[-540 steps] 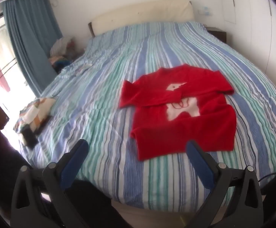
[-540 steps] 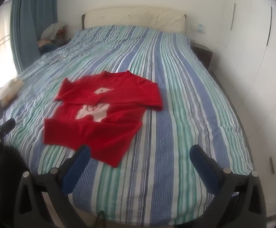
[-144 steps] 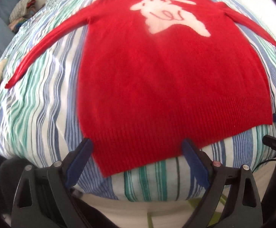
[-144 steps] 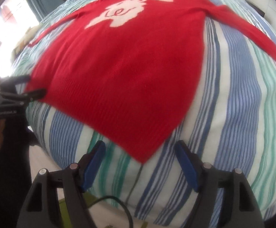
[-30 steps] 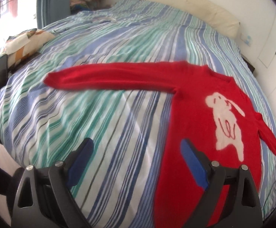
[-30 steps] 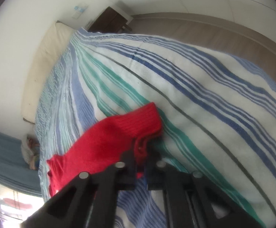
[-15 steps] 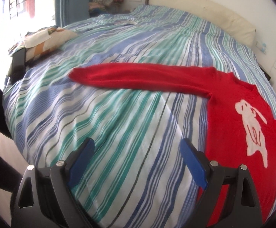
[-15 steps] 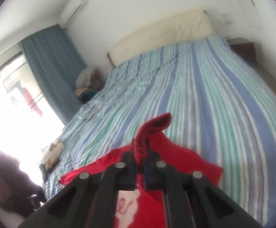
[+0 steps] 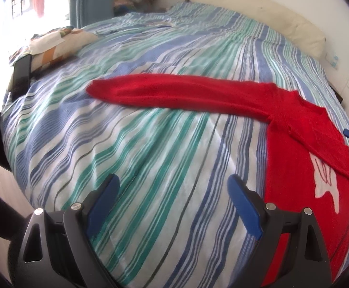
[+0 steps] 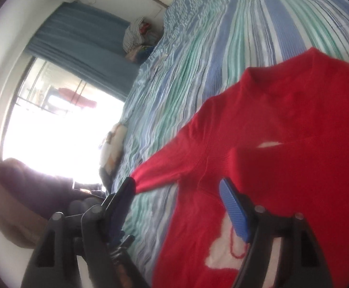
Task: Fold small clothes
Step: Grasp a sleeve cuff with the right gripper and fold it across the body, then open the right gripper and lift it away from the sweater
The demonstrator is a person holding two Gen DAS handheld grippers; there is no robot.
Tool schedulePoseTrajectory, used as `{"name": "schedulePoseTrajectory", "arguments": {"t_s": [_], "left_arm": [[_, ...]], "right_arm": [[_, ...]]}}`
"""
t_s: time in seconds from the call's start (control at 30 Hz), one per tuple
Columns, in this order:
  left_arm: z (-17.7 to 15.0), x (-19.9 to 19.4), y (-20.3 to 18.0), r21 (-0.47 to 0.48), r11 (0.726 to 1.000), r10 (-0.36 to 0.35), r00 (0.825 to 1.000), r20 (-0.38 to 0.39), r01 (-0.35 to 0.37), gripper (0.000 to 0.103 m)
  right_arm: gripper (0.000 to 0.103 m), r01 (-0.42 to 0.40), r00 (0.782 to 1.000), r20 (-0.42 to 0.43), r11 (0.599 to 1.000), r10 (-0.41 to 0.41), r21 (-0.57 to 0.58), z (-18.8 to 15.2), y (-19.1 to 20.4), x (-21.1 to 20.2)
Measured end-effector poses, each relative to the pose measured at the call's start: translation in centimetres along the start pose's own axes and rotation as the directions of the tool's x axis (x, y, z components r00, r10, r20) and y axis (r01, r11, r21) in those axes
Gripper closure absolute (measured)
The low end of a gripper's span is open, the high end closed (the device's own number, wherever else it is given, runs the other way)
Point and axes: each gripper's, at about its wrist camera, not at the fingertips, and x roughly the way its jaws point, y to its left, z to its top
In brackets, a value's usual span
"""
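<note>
A: The red knitted sweater with the white animal motif (image 9: 304, 148) lay flat on the blue, green and white striped bedspread (image 9: 150, 144), toward its right side. One sleeve was already folded across the chest; the other ran out long to the left.

B: And the right gripper (image 10: 176, 206)? Its blue-padded jaws had just been opening, and they stood spread with nothing between them. The folded sleeve sat free on the body of the sweater.

A: The left gripper (image 9: 173, 202) hung over bare bedspread near the bed's edge, jaws wide apart, empty, well short of the outstretched sleeve's cuff.

B: That cuff looked like the next target, in my judgement. The risk: soft knit on a rumpled cover, so a low pinch could catch the bedspread along with the cuff and drag the whole sweater askew.

A: A lift from the cuff alone might also tug the shoulder and pull the folded sleeve off the chest.

B: Over on the far left, the patterned cushion (image 9: 59, 40) and the dark flat device (image 9: 22, 70) beside it stayed clear.
</note>
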Motion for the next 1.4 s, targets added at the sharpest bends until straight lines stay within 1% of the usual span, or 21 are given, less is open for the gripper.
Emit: {"name": "schedulePoseTrajectory", "arguments": {"t_s": [0.07, 0.13, 0.2, 0.23, 0.27, 0.3, 0.33, 0.4, 0.43, 0.5, 0.57, 0.67, 0.8, 0.87, 0.97, 1.0, 1.1, 1.17, 1.27, 1.33, 1.4], "left_arm": [[0.1, 0.2, 0.0, -0.006, 1.0, -0.008, 1.0, -0.006, 0.008, 0.011], [0.0, 0.3, -0.2, -0.001, 1.0, -0.009, 1.0, -0.012, 0.009, 0.011], [-0.1, 0.4, -0.6, 0.013, 1.0, -0.001, 1.0, -0.014, 0.001, 0.01], [-0.2, 0.4, -0.7, 0.022, 1.0, 0.004, 1.0, -0.016, -0.004, 0.01], [-0.3, 0.4, -0.8, 0.032, 0.999, 0.01, 1.0, -0.019, -0.009, 0.01], [-0.5, 0.4, -1.0, 0.042, 0.999, 0.013, 1.0, -0.021, -0.012, 0.01], [-0.6, 0.4, -1.1, 0.051, 0.999, 0.014, 1.0, -0.022, -0.013, 0.01], [-0.6, 0.5, -1.5, 0.065, 0.998, 0.012, 1.0, -0.021, -0.01, 0.01], [-0.7, 0.6, -1.8, 0.072, 0.997, 0.013, 1.0, -0.019, -0.012, 0.01], [-0.8, 0.8, -2.3, 0.084, 0.996, 0.015, 1.0, -0.018, -0.014, 0.01], [-1.0, 1.1, -2.7, 0.095, 0.995, 0.014, 0.999, -0.029, -0.011, 0.009], [-1.4, 2.1, -3.1, 0.101, 0.995, -0.001, 0.997, -0.072, 0.008, 0.007], [-2.2, 3.7, -3.3, 0.126, 0.992, 0.041, 0.989, -0.141, -0.023, 0.005], [-2.4, 3.9, -3.4, 0.132, 0.991, 0.05, 0.988, -0.143, -0.031, 0.003], [-2.8, 3.9, -3.8, 0.151, 0.987, 0.072, 0.988, -0.135, -0.051, 0.001], [-2.8, 4.0, -3.9, 0.158, 0.986, 0.079, 0.988, -0.133, -0.058, 0.001], [-2.9, 4.2, -4.1, 0.173, 0.982, 0.094, 0.988, -0.124, -0.072, 0.001], [-3.0, 4.3, -4.1, 0.176, 0.982, 0.088, 0.989, -0.121, -0.066, 0.001], [-3.1, 4.4, -3.6, 0.168, 0.985, 0.056, 0.991, -0.121, -0.035, 0.001], [-3.2, 4.4, -3.5, 0.166, 0.986, 0.046, 0.991, -0.125, -0.025, 0.001], [-3.3, 4.4, -3.6, 0.175, 0.984, 0.057, 0.991, -0.121, -0.035, 0.001]], "right_arm": [[0.03, 0.052, 0.998, 0.022, 0.998, -0.053, 0.018, -0.1, -2.1, -2.2], [0.03, 0.131, 0.99, 0.041, 0.987, -0.135, 0.092, -0.1, -5.5, -4.5], [0.03, 0.208, 0.975, 0.025, 0.954, -0.219, 0.215, -0.6, -10.0, -6.5], [0.032, 0.275, 0.958, 0.003, 0.923, -0.286, 0.27, -1.2, -12.3, -7.3], [0.048, 0.333, 0.938, -0.007, 0.895, -0.347, 0.295, -1.8, -14.0, -8.3], [0.059, 0.35, 0.93, 0.005, 0.888, -0.368, 0.297, -2.4, -15.0, -9.3], [0.067, 0.357, 0.925, 0.023, 0.888, -0.379, 0.29, -2.9, -15.3, -10.3], [0.066, 0.389, 0.907, 0.067, 0.89, -0.415, 0.239, -3.9, -14.1, -12.0], [0.064, 0.399, 0.905, 0.077, 0.897, -0.419, 0.191, -4.5, -12.9, -12.5], [0.064, 0.392, 0.914, 0.076, 0.916, -0.398, 0.086, -5.9, -10.2, -12.8], [0.063, 0.385, 0.921, 0.071, 0.923, -0.384, 0.001, -8.2, -8.0, -13.0], [0.062, 0.38, 0.925, 0.043, 0.923, -0.378, -0.064, -12.7, -6.8, -12.5], [0.062, 0.392, 0.918, -0.031, 0.915, -0.396, -0.096, -19.7, -7.8, -11.7], [0.061, 0.382, 0.924, 0.0, 0.921, -0.383, -0.073, -22.6, -7.9, -12.8], [0.061, 0.412, 0.911, 0.028, 0.91, -0.411, -0.049, -26.1, -7.6, -14.5], [0.061, 0.431, 0.902, 0.048, 0.901, -0.429, -0.048, -27.1, -7.3, -15.1], [0.06, 0.495, 0.866, 0.119, 0.865, -0.485, -0.077, -28.2, -5.6, -16.4], [0.058, 0.508, 0.856, 0.182, 0.852, -0.484, -0.125, -27.7, -3.8, -16.8], [0.05, 0.494, 0.865, 0.209, 0.846, -0.456, -0.202, -27.0, -1.9, -15.8], [0.05, 0.474, 0.879, 0.183, 0.851, -0.441, -0.228, -27.4, -1.7, -14.6], [0.05, 0.459, 0.889, 0.136, 0.855, -0.438, -0.243, -27.9, -1.9, -13.0]]}}
